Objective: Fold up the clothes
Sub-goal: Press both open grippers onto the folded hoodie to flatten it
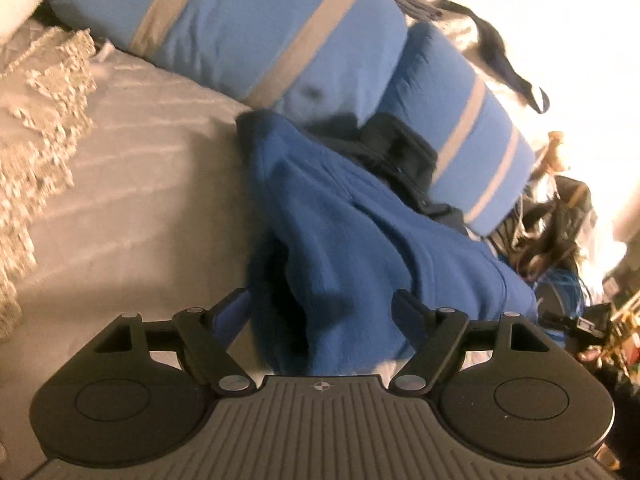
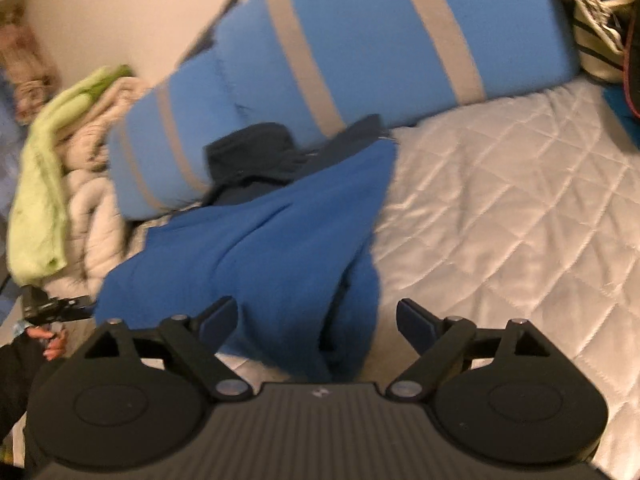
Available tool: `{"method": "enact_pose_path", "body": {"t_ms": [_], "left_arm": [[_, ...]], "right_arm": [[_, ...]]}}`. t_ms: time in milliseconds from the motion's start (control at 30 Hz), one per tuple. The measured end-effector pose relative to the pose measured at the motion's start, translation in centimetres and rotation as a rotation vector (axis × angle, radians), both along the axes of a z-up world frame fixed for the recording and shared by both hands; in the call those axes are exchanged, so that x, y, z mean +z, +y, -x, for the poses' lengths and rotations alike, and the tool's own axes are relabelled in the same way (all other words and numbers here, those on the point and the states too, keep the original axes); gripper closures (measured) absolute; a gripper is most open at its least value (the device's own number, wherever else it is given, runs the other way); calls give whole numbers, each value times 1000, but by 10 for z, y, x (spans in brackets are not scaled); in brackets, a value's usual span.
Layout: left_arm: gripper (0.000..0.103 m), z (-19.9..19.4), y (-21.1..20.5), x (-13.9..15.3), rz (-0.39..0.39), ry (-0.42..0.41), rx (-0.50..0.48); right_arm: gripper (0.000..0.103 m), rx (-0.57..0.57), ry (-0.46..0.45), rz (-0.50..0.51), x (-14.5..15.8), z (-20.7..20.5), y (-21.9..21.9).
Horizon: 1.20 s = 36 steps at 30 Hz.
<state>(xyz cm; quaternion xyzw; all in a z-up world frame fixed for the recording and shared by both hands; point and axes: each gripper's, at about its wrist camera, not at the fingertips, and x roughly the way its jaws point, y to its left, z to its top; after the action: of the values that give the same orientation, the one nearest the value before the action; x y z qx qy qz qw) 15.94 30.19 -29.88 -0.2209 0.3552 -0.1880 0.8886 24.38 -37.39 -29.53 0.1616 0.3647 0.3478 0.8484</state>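
Open left claw [image 1: 322,308] faces rumpled blue fleece garment [image 1: 360,240].

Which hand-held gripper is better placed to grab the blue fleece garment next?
Left, probably. The left hand-held gripper is open with the rumpled blue fleece garment filling the gap between its fingers. The right hand-held gripper, also open, has only the garment's edge in its gap, with white quilted bedcover alongside.

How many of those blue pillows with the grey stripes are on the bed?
2. One striped pillow lies along the head of the bed, the other striped pillow beside it, with dark clothing bunched where they meet. More could be hidden beyond the frame.
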Motion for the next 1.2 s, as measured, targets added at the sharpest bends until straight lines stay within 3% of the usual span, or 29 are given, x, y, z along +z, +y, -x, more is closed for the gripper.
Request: {"method": "enact_pose_path", "body": {"t_ms": [33, 67, 100, 133, 167, 467, 500, 533, 567, 600, 633, 667, 700, 833, 933, 1067, 1200], "left_arm": [[26, 1, -3, -2, -14, -2, -5], [30, 1, -5, -3, -26, -5, -4], [52, 2, -7, -4, -39, -7, -3], [69, 1, -9, -5, -47, 0, -3], [91, 0, -9, -4, -64, 3, -1], [95, -1, -15, 0, -194, 9, -5], [91, -1, -15, 0, -207, 9, -6], [88, 0, -17, 3, -229, 14, 0], [78, 1, -19, 6, -251, 20, 8], [60, 1, -21, 9, -274, 25, 16], [52, 4, -22, 14, -297, 26, 38], [37, 6, -21, 19, -319, 26, 63], [26, 9, -21, 26, -331, 29, 85], [19, 13, -34, 57, -400, 61, 99], [1, 7, -56, 74, -436, 101, 110], [0, -8, -94, 90, -446, 136, 98], [0, -27, -140, 98, -516, 137, 40]], "right_arm": [[32, 8, -13, 0, -1, 4, 2], [39, 15, -21, 10, -2, 5, 4], [57, 20, -25, 25, -2, 6, 7], [82, 26, -22, 35, -2, 6, 9], [91, 33, -14, 40, -2, 6, 9], [96, 21, -52, 181, 13, -1, 11], [94, 28, -39, 206, 12, -1, 14], [76, 32, -21, 235, 12, -2, 18], [64, 22, -9, 268, 14, -1, 20], [48, 6, -1, 302, 16, 1, 22], [37, -17, 6, 330, 19, 3, 22], [15, -45, 12, 352, 23, 5, 21], [6, -73, 18, 373, 27, 7, 21], [0, -117, 55, 401, 50, 15, 29], [0, -141, 70, 420, 69, 20, 49], [0, -157, 122, 406, 84, 16, 86], [0, -151, 164, 422, 94, 12, 131]]}}
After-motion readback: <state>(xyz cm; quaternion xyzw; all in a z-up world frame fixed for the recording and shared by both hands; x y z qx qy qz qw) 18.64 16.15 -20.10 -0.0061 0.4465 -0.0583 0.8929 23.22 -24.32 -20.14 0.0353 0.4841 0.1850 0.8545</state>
